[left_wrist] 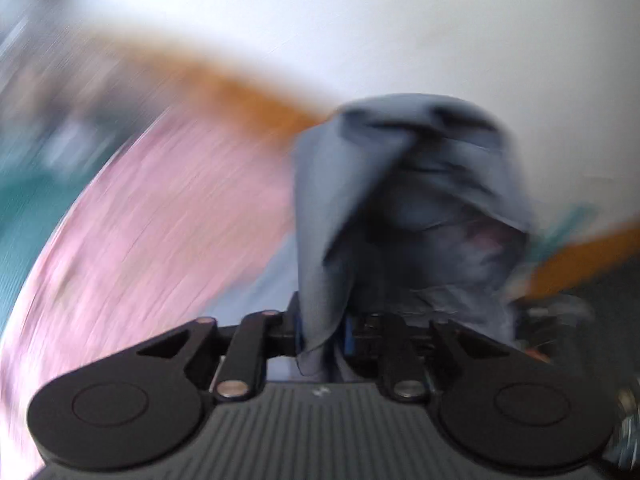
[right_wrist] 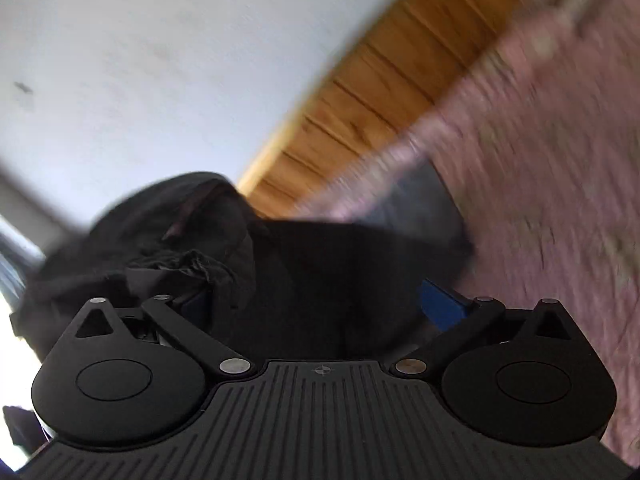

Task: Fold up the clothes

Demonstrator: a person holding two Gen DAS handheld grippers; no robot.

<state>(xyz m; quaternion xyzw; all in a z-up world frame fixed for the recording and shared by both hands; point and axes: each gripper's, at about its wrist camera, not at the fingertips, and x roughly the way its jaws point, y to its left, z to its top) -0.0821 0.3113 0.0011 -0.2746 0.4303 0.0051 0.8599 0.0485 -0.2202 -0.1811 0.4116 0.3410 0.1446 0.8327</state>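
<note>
I have a grey-blue garment (left_wrist: 400,184) pinched in the left gripper (left_wrist: 324,332), its fingers pressed together on a fold of cloth that hangs bunched in the air above the pink bedspread (left_wrist: 160,220). The right gripper (right_wrist: 320,300) stands spread, one blue fingertip (right_wrist: 442,306) showing at the edge of a dark garment (right_wrist: 280,272) heaped between the fingers. With both views smeared by motion, I judge this may be the same piece seen in shadow, but I cannot be sure. Behind it run the wooden headboard (right_wrist: 360,92) and white wall (right_wrist: 140,60). The risk from here, as I read it: my left hold is on a bunched fold, not a clean edge, so the cloth could slip out or twist. With the right fingers apart, nothing steadies the other side, and any fold may land crooked.
</note>
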